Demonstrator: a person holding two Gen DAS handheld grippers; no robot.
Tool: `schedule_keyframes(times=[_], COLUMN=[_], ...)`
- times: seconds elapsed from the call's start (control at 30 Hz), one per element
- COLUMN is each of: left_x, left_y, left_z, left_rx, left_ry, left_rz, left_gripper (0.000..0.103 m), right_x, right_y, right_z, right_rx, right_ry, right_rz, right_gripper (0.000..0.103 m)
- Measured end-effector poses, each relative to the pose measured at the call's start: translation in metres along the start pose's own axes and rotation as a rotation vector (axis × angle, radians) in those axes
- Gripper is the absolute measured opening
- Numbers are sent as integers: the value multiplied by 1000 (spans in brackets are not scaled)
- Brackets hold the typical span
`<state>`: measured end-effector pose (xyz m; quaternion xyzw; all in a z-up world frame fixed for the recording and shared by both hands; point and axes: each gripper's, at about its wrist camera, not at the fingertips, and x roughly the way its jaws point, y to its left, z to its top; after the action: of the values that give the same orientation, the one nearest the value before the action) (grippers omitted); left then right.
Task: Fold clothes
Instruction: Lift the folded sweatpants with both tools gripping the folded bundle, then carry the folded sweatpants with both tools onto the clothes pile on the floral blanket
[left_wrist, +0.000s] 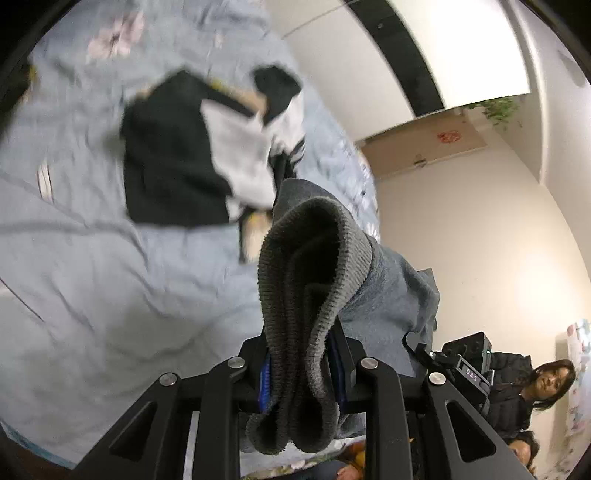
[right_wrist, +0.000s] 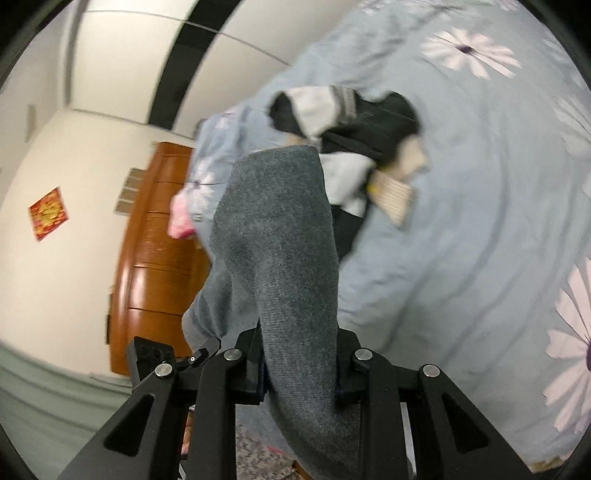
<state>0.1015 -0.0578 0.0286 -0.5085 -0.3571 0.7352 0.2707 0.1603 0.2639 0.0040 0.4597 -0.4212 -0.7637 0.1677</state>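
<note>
While the grey sweater hangs lifted over the bed, the left gripper pinches its bunched ribbed hem and the right gripper clamps a plain fold. Either thick wad could slip from such narrow bites, or the trailing cloth could snag the black-and-white clothes heaped beyond.

We see a bed covered in a rumpled pale blue sheet printed with pale daisies. On it lies a heap of black and white clothes, with what may be a tan striped piece, blurred.
</note>
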Motion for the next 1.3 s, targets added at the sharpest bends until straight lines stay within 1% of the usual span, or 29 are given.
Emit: schedule_keyframes(times=[0.03,0.1,0.17,0.23,0.33,0.47,0.57,0.67,0.77,0.9,1.0,1.1,1.13,1.2,1.3], left_x=[-19,-45,-71,-100,-146,-204,-247,-294,-337,-381,-397,-409,-407,-392,-364], left_y=[-2,-2,4,17,52,115,170,223,267,317,350,377,388,413,450], left_z=[6,15,22,30,42,72,103,137,170,222,261,295,305,322,335], left_rx=[13,25,27,26,-1,-52,-81,-109,-129,-115,-96,-73,-66,-71,-99], left_ry=[-21,-56,-89,-118,-162,-208,-223,-234,-234,-221,-198,-169,-156,-130,-82], left_rz=[4,10,13,25,36,61,89,137,185,248,285,314,320,327,332], left_gripper=[27,27,27,27,27,27,27,27,27,27,27,27,27,27,27], right_x=[5,16,31,54,104,186,262,335,408,488,536,576,585,602,630], right_y=[13,38,59,81,114,163,207,244,280,319,341,351,352,345,325], right_z=[1,3,4,3,-2,-19,-36,-54,-72,-92,-104,-112,-114,-116,-118], right_rx=[-20,-60,-89,-123,-164,-217,-242,-246,-243,-224,-225,-222,-220,-213,-196], right_ry=[2,6,24,56,123,218,297,373,441,493,521,538,543,551,557], right_rz=[19,56,73,82,92,94,91,90,92,100,103,100,99,84,31], right_gripper=[26,26,26,26,26,26,26,26,26,26,26,26,26,26,26])
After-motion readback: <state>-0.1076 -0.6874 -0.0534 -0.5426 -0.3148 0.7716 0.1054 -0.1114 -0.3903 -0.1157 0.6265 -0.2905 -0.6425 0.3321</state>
